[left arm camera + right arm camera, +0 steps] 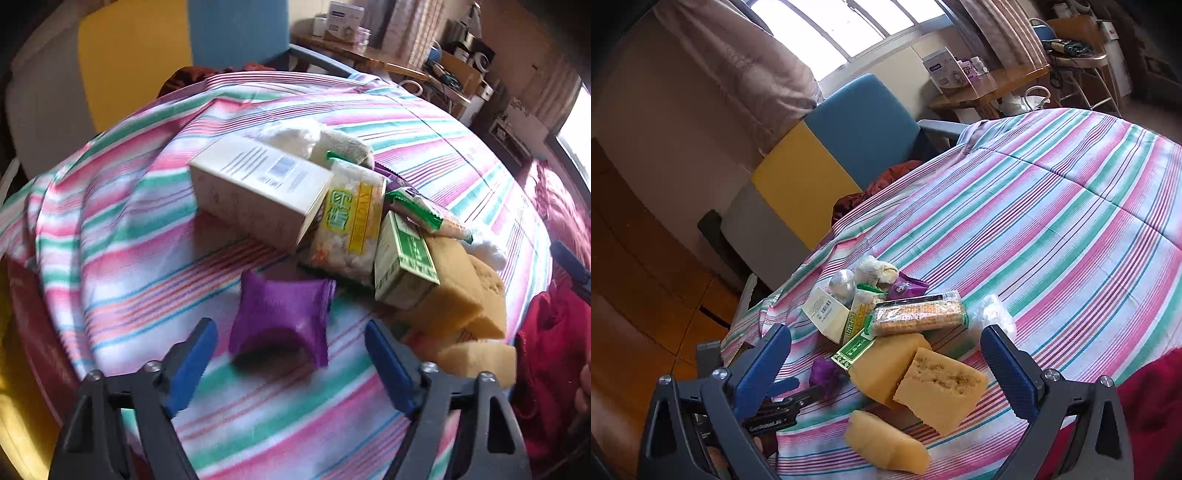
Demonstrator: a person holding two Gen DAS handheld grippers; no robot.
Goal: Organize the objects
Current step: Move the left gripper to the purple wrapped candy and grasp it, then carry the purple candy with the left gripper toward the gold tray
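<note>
A purple pouch (280,321) lies on the striped cloth (147,258), between the spread fingers of my left gripper (290,328), which is open and does not press on it. Behind it is a pile: a white box (258,188), a clear snack pack with a yellow label (351,221), a green carton (402,266) and yellow sponges (454,295). In the right wrist view my right gripper (886,330) is open above the sponge blocks (940,391), holding nothing. A cracker pack (919,314) lies on top of the pile, and the purple pouch (823,373) sits at its left.
The striped cloth (1052,221) stretches bare to the right of the pile. A blue and yellow chair (857,129) stands beyond the far edge. A red cloth (554,350) hangs at the near right edge. A cluttered wooden side table (990,85) is further back.
</note>
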